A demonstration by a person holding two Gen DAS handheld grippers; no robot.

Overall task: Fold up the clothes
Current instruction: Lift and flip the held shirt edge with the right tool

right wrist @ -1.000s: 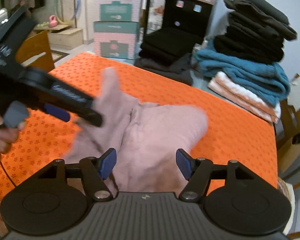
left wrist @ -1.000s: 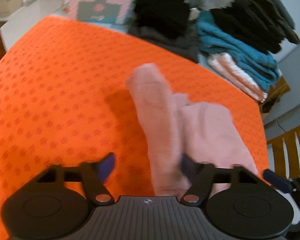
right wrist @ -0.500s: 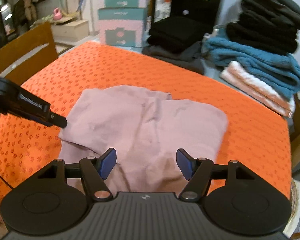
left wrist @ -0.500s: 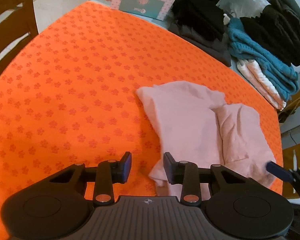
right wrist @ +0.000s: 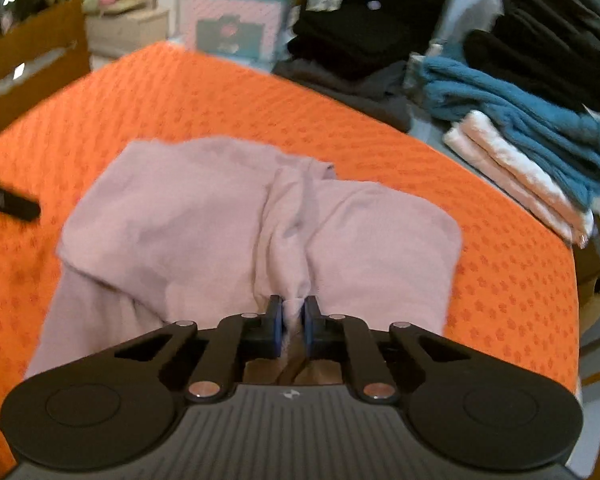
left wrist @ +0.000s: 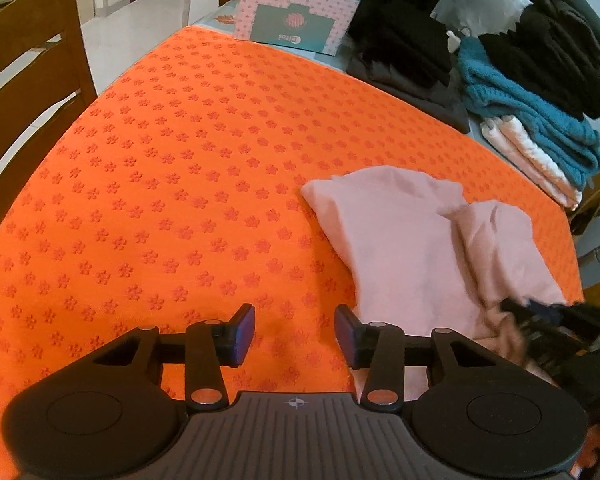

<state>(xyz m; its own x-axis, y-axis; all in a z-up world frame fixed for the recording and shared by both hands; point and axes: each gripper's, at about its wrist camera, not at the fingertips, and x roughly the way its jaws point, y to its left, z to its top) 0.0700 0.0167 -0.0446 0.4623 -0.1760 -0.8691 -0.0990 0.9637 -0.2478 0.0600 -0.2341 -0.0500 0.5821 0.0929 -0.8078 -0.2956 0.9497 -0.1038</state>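
A pink garment [left wrist: 412,248] lies crumpled on the orange flower-patterned table cover [left wrist: 180,184], at the right in the left wrist view and in the middle of the right wrist view [right wrist: 204,232]. My left gripper [left wrist: 295,334] is open and empty, over bare cover just left of the garment's near edge. My right gripper [right wrist: 293,322] is shut on a bunched fold at the garment's near edge. The right gripper also shows blurred at the right edge of the left wrist view [left wrist: 540,312]. A tip of the left gripper shows at the left of the right wrist view [right wrist: 8,202].
Stacks of folded clothes stand at the far right: black [left wrist: 404,52], teal [left wrist: 532,120], white [left wrist: 532,160] and dark ones [left wrist: 560,36]. A pink and teal box [left wrist: 296,8] stands at the back. A wooden chair [left wrist: 28,64] is at the left.
My right gripper has closed on the garment's near fold. My left gripper has opened wider and drawn back left, off the garment. The garment has settled flat on the cover.
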